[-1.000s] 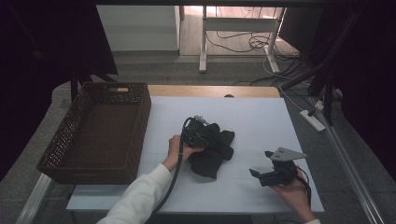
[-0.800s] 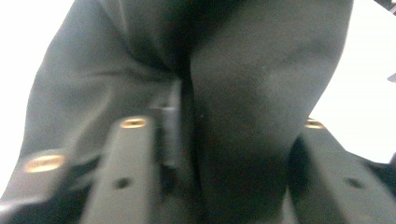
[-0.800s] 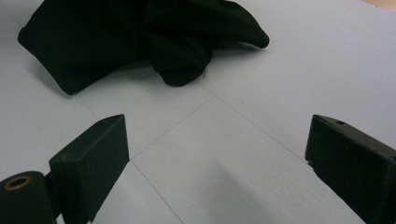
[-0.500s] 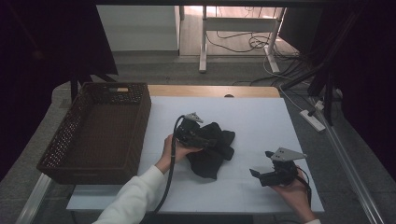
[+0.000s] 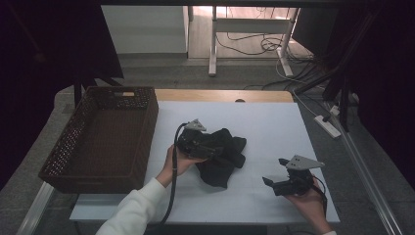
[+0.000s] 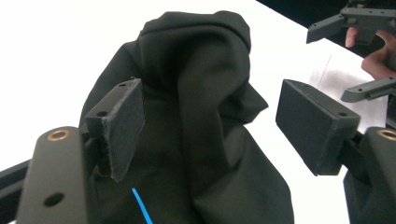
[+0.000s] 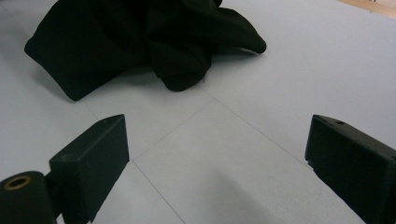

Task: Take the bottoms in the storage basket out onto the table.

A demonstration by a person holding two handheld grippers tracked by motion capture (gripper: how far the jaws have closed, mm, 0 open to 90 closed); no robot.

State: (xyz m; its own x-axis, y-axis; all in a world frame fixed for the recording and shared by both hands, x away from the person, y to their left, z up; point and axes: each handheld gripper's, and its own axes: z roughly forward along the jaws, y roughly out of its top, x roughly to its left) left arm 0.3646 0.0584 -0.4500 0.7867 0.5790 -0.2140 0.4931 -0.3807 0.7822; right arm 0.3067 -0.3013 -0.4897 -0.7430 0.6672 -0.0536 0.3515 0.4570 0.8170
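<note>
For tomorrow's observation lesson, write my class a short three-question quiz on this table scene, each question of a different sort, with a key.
1. True or false: the black cloth lies inside the wicker basket.
2. Which gripper is nearer the cloth? A) the left gripper B) the right gripper
3. Fill in: the cloth lies bunched on the ______ table.

Key
1. False: it lies on the table, to the right of the basket in the high view.
2. A: its jaws have just been opening and stand wide, with a fold of cloth between them that the pads do not press; the right gripper, jaws open, sits apart over bare table.
3. white
</note>
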